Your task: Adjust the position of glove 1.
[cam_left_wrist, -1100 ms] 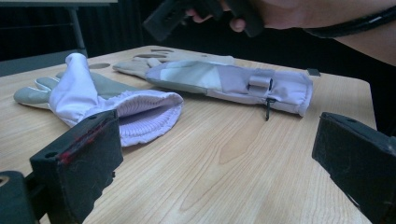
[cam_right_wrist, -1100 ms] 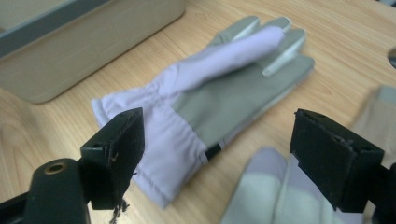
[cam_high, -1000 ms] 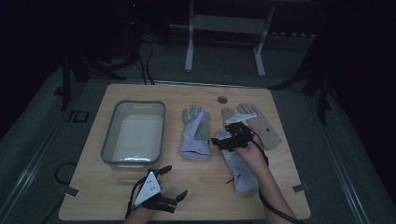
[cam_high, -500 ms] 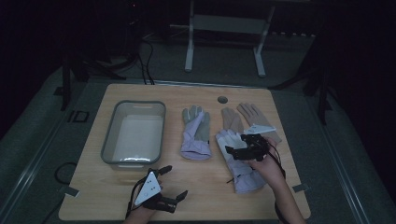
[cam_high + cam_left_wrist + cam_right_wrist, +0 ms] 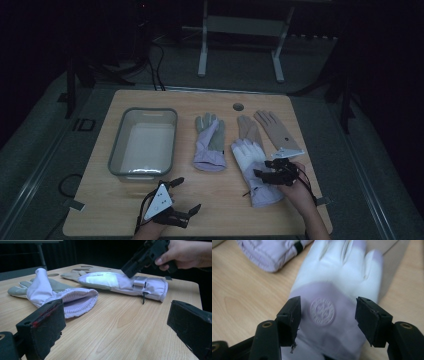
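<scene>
Right gripper view: the lilac-and-white ski glove (image 5: 332,315) is being straddled by the right gripper (image 5: 328,321), its jaws just closing, pads not yet pressing; the left gripper (image 5: 177,197) is being held open.

White-and-lilac glove (image 5: 256,172) lay flat on the surface (image 5: 210,210)
Round embossed emblem faced up, fingers overlapping a tan glove (image 5: 248,130)
</scene>
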The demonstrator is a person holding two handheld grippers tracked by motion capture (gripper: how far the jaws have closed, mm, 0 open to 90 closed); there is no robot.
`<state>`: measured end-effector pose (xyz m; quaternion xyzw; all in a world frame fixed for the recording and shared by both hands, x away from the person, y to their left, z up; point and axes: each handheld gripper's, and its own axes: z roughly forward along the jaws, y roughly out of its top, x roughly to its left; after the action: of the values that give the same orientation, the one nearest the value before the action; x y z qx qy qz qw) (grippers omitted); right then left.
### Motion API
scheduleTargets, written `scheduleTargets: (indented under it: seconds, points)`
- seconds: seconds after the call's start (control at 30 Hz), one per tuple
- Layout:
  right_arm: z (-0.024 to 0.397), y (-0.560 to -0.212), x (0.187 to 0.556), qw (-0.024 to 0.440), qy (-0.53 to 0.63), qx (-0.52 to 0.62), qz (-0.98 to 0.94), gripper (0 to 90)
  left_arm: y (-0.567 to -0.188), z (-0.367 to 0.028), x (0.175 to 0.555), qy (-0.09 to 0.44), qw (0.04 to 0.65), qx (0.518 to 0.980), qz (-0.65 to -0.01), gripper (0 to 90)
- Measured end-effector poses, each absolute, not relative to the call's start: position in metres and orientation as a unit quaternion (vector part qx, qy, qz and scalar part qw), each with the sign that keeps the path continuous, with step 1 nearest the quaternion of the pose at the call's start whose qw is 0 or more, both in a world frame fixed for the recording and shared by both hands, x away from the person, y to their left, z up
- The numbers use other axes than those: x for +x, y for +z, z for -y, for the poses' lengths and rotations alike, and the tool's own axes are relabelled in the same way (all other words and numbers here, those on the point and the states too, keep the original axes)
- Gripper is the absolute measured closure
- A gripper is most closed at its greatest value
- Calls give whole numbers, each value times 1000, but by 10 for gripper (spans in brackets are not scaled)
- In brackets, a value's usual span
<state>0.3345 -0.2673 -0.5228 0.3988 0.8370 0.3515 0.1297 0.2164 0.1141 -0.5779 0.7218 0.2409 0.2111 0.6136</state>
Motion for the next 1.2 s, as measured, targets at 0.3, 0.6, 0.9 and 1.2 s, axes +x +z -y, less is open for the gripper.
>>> scheduleTargets:
  seconds: [0.3,0.6,0.9,1.2]
  points:
    - [264,-547,328,137,342,421,-829,495,-578,-114,216,213,613,722,-242,19]
    - [257,-542,323,132,331,447,-820,656,-578,-114,216,212,613,721,-243,19]
    - [259,-526,313,147,341,469,-801,766,-578,-114,216,212,614,721,-243,19]
    - [261,-487,302,167,375,490,-769,770,-578,-114,216,213,613,721,-243,19]
